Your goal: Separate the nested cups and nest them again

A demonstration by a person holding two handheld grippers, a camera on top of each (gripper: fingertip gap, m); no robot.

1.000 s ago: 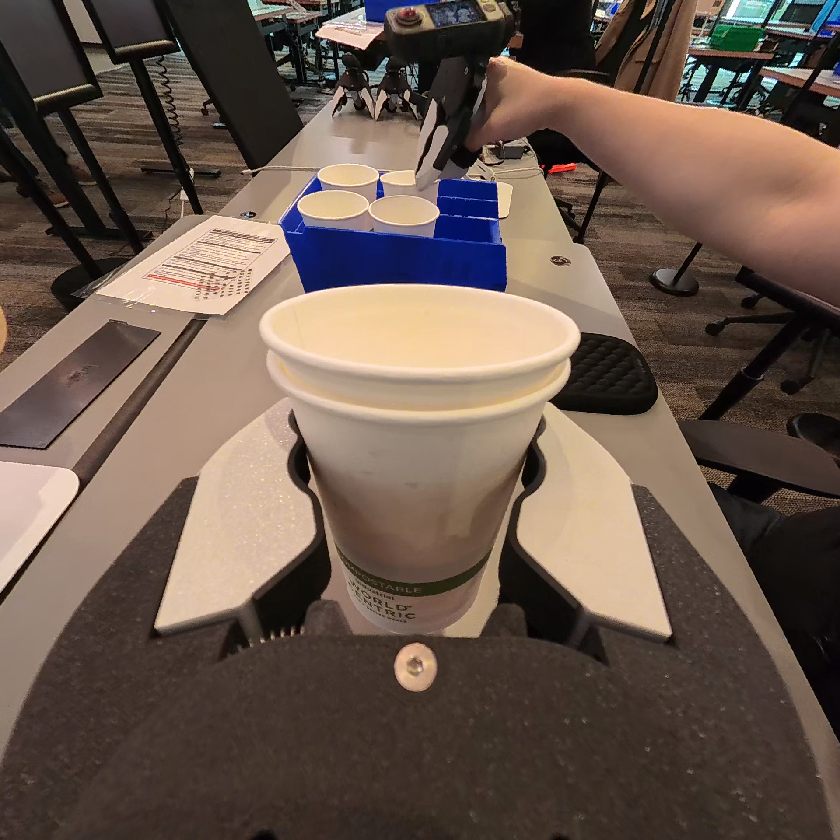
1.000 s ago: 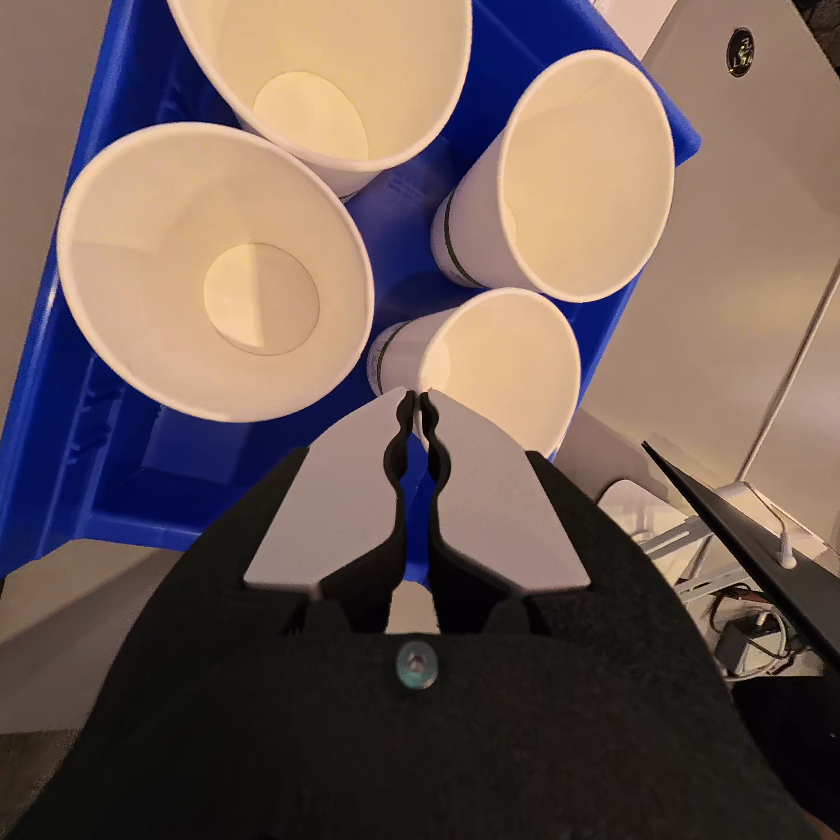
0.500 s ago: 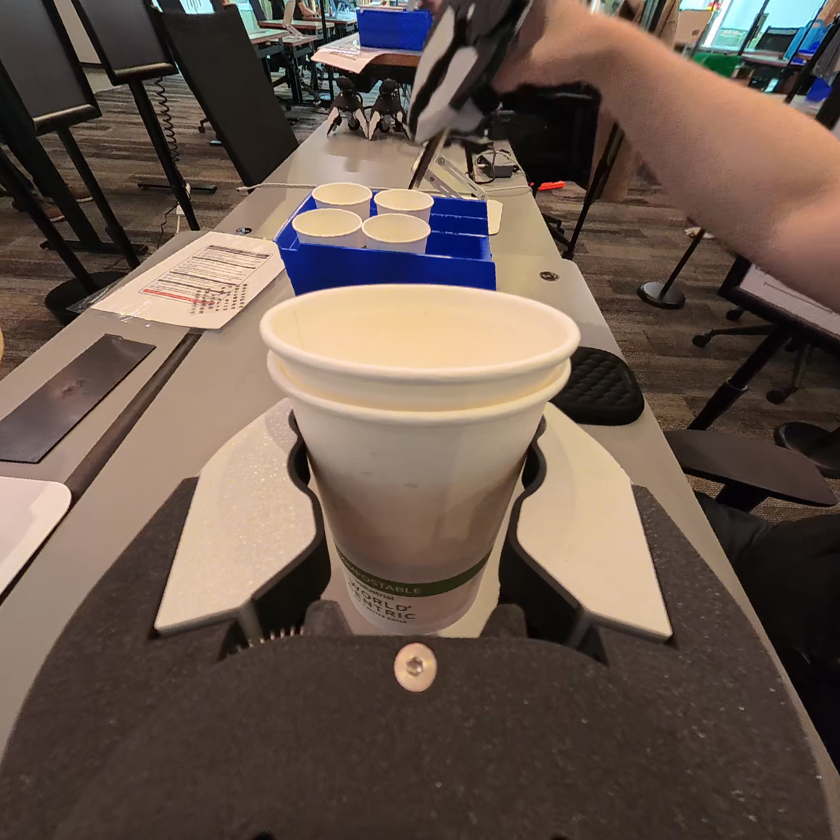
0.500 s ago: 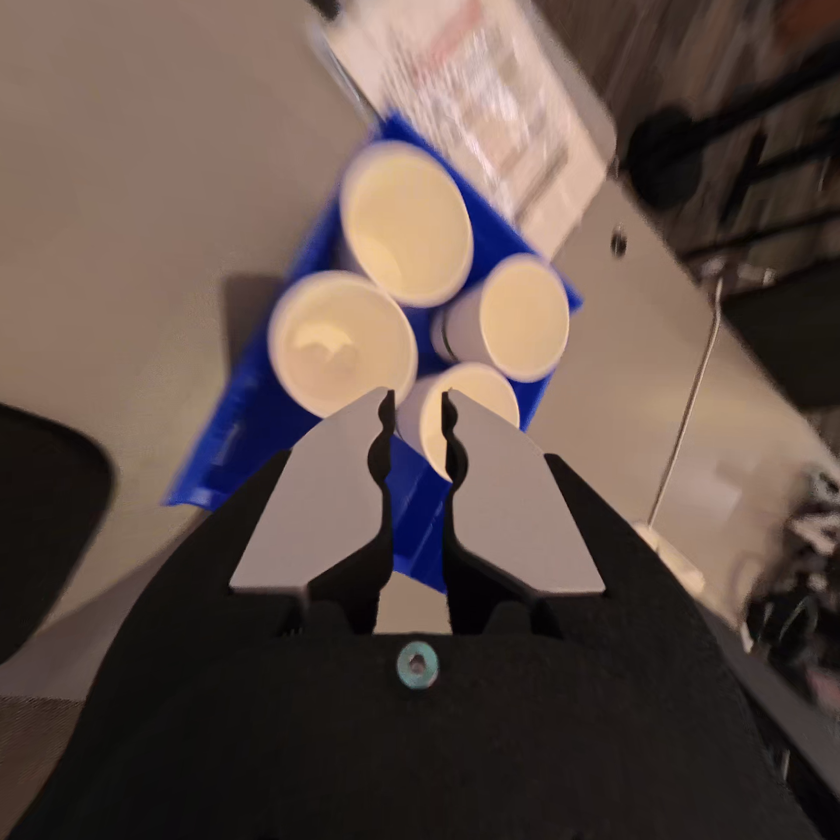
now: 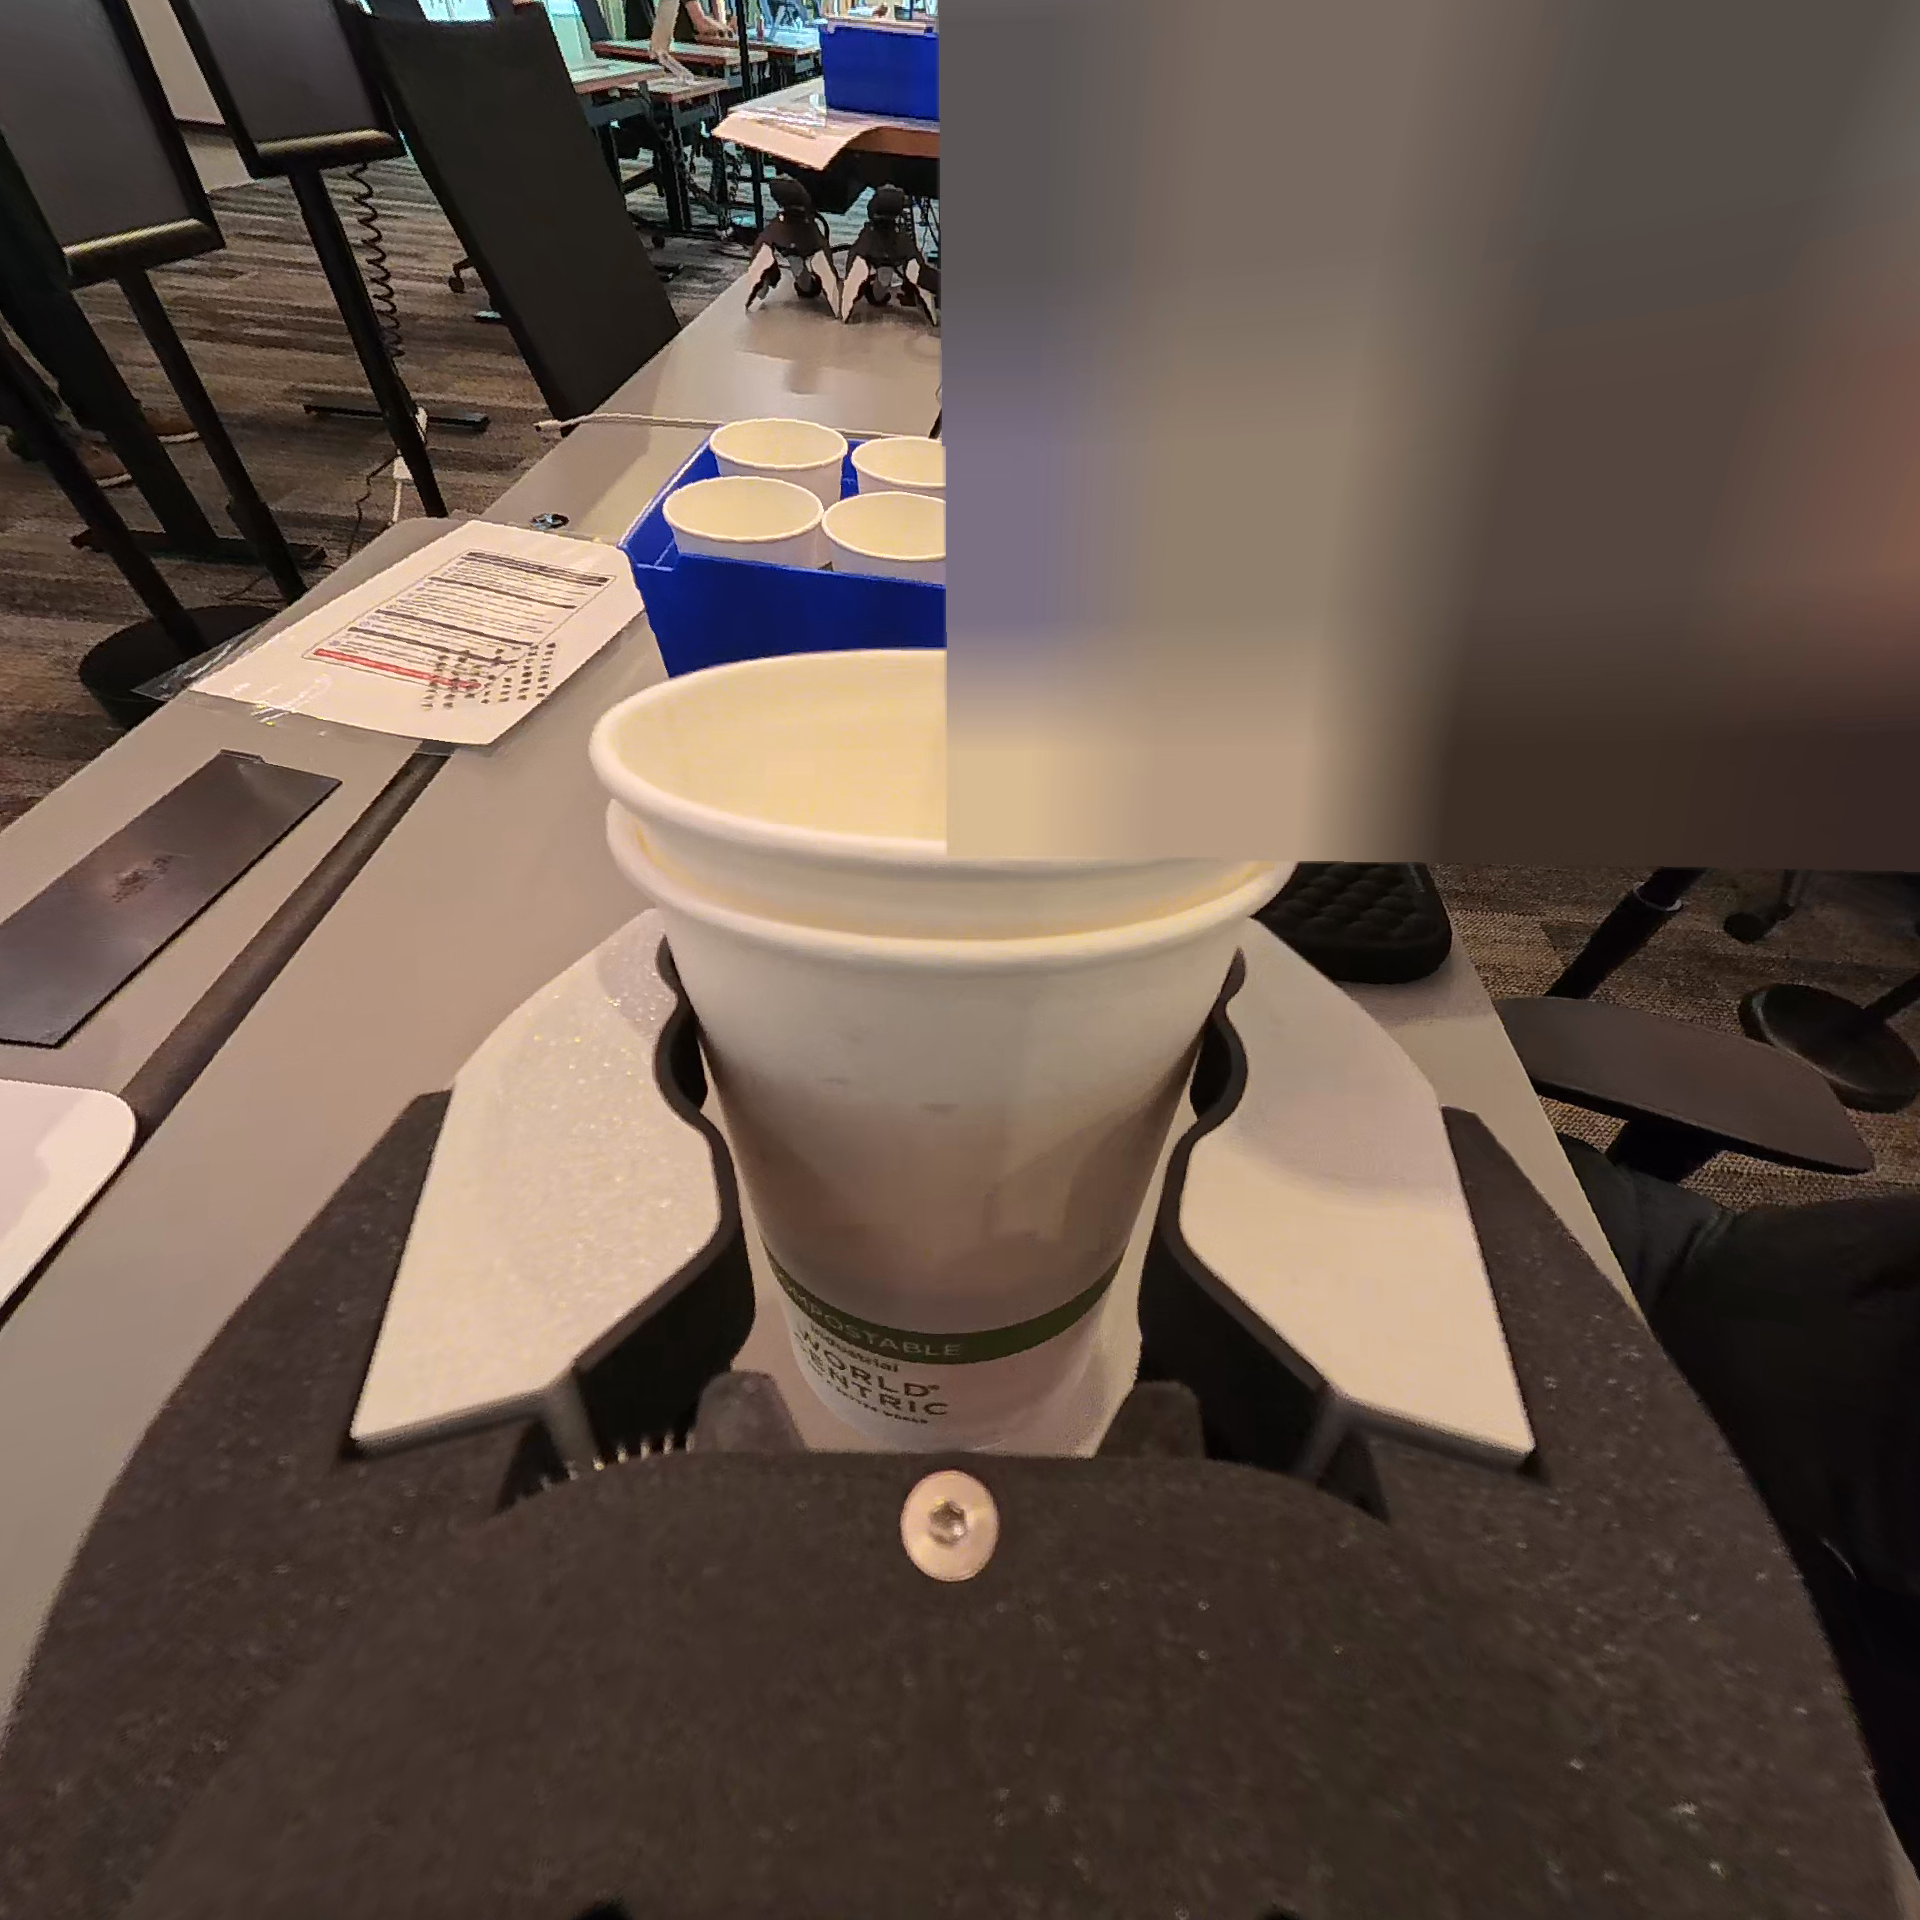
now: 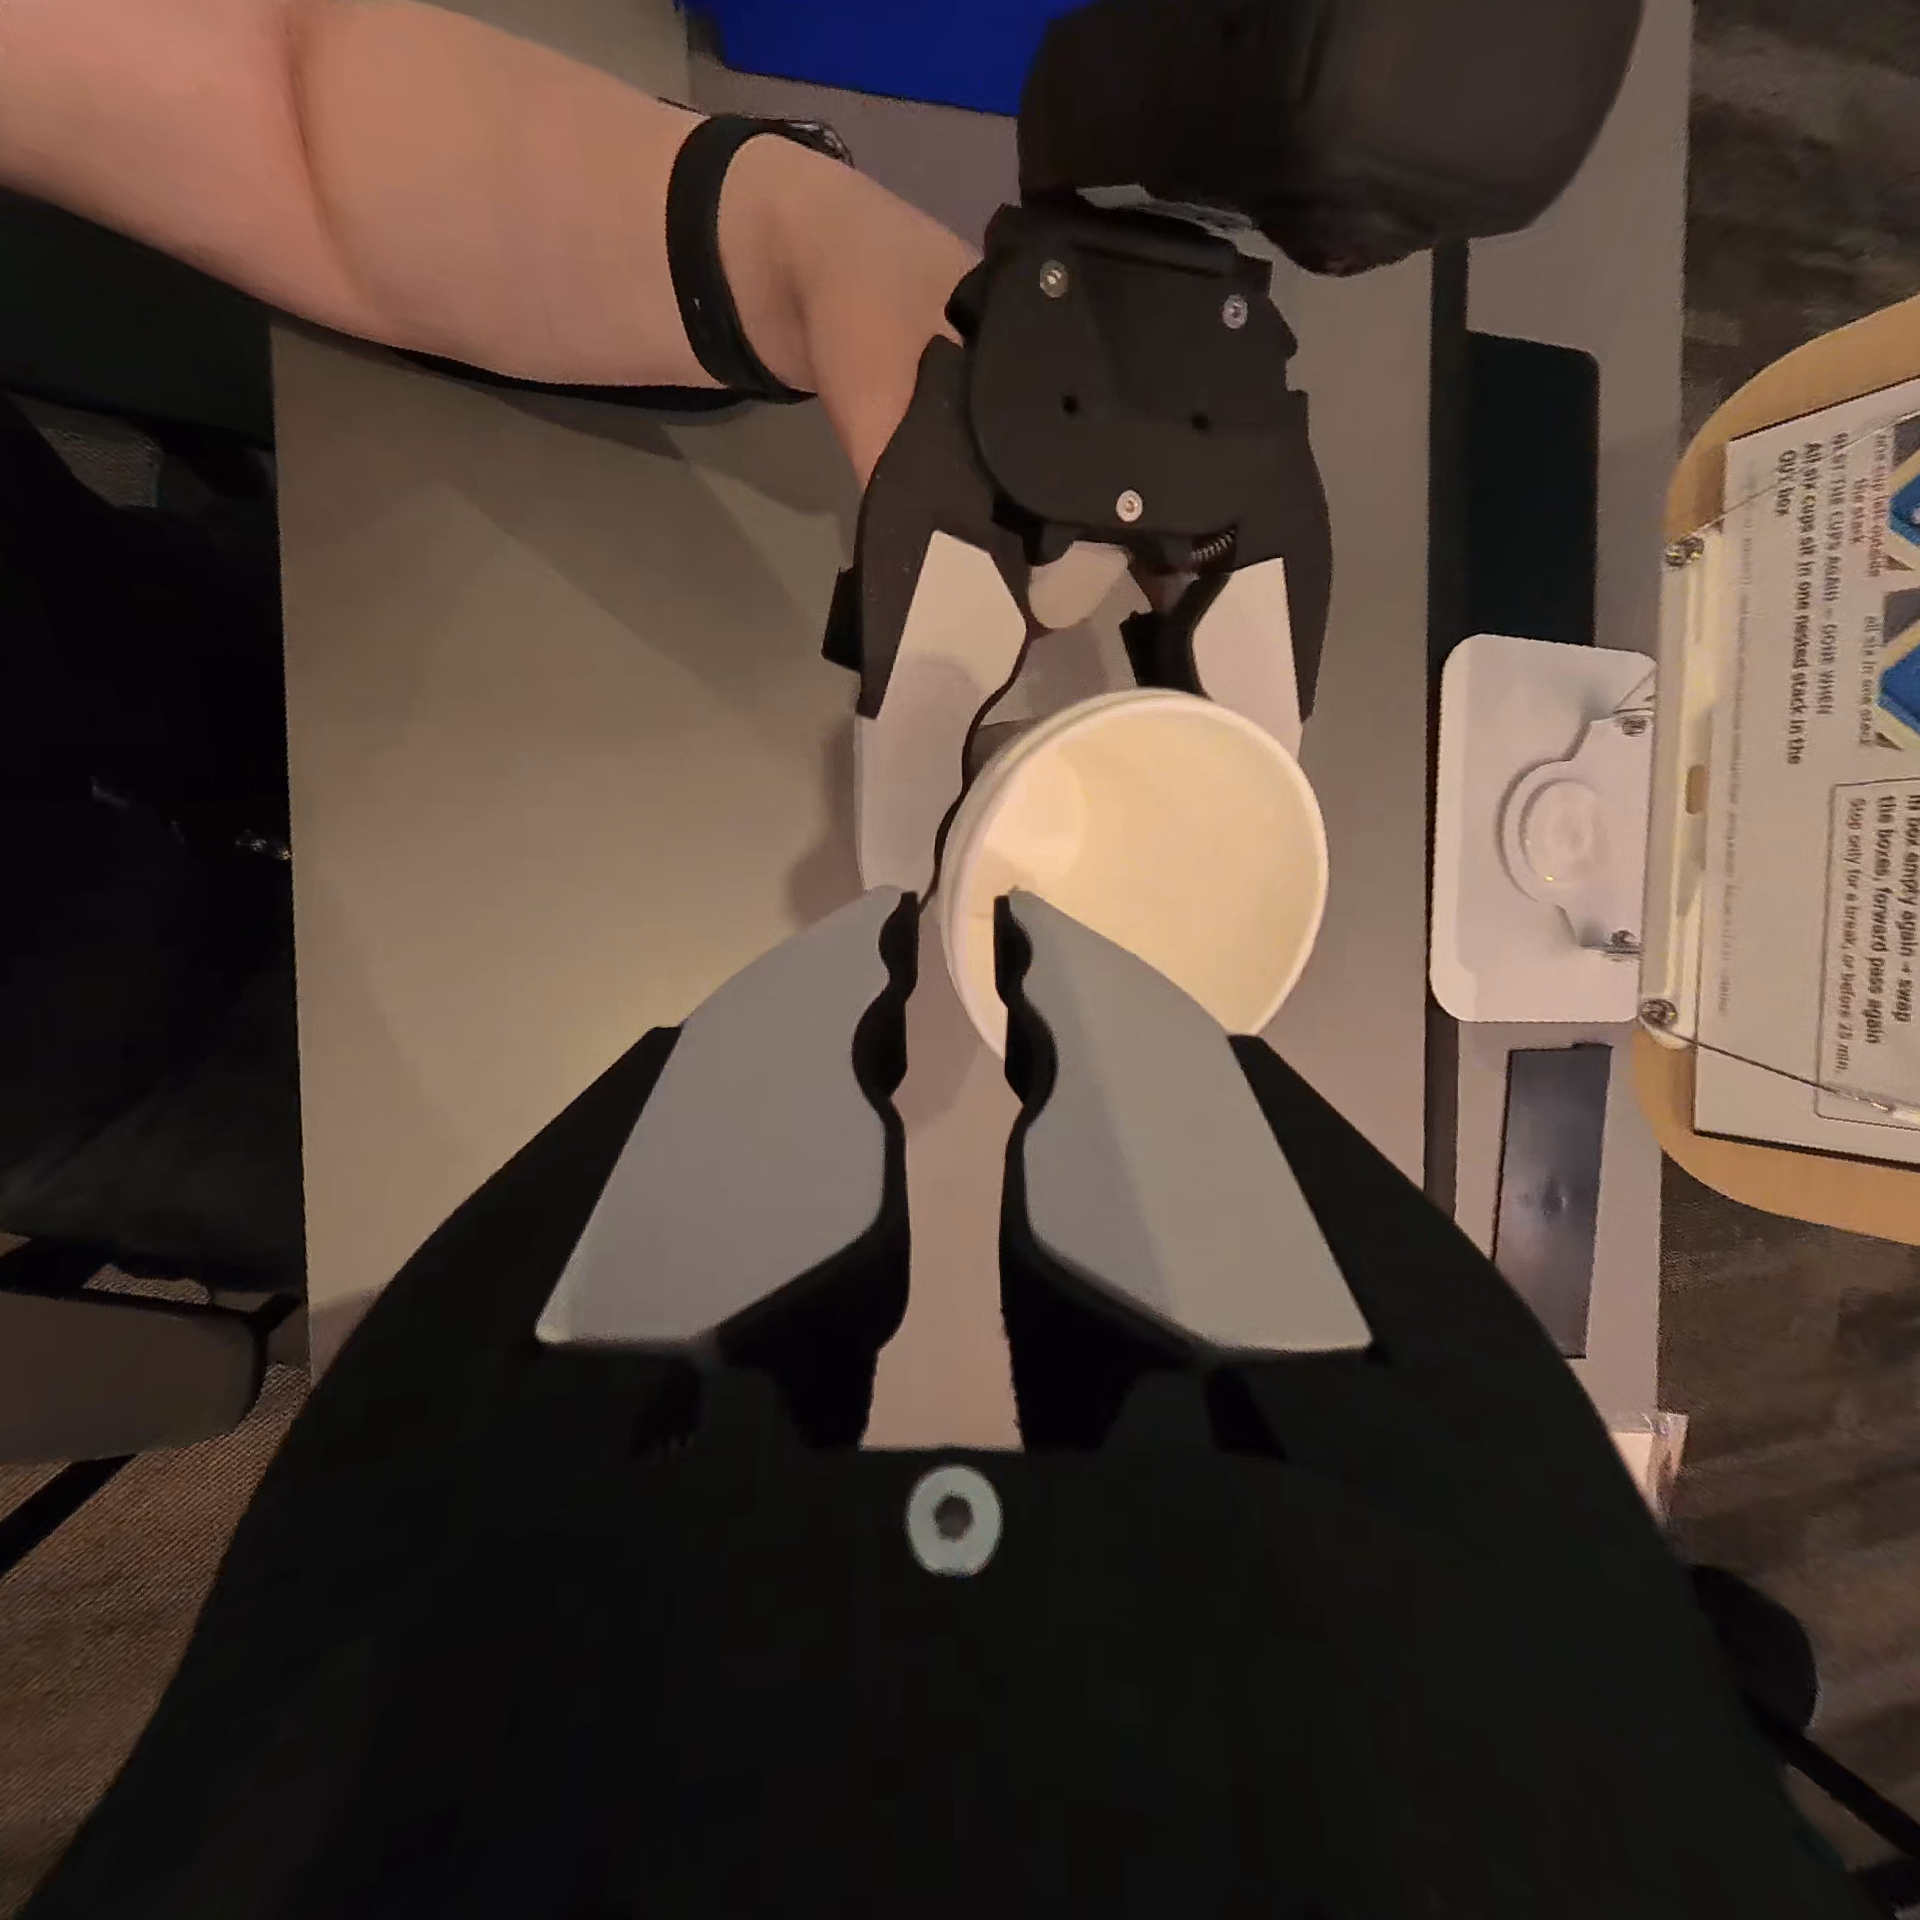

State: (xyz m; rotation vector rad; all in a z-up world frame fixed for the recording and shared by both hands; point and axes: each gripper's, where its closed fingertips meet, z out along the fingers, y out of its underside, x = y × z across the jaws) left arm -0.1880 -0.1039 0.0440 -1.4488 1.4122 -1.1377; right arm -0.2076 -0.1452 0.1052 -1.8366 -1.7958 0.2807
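1. The grey table [image 5: 436, 935] carries a blue bin [image 5: 790, 613] holding four loose cups [image 5: 743, 514].
2. Our left tongs [image 5: 951, 1049] clamp the two stacked cups [image 5: 935, 1039] upright above the table.
3. Our right tongs [image 6: 951, 914], slightly parted and empty, point down with the stack's rim [image 6: 961, 883] between their tips.
4. Thin paper is light and crushes easily, so we'd pinch the inner rim gently.

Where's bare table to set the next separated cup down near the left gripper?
Bare grey table lies left of the nested cups, between them and the black strip; in the right wrist view, more bare table sits beside the forearm. Crowded: the blue bin already holds four cups.
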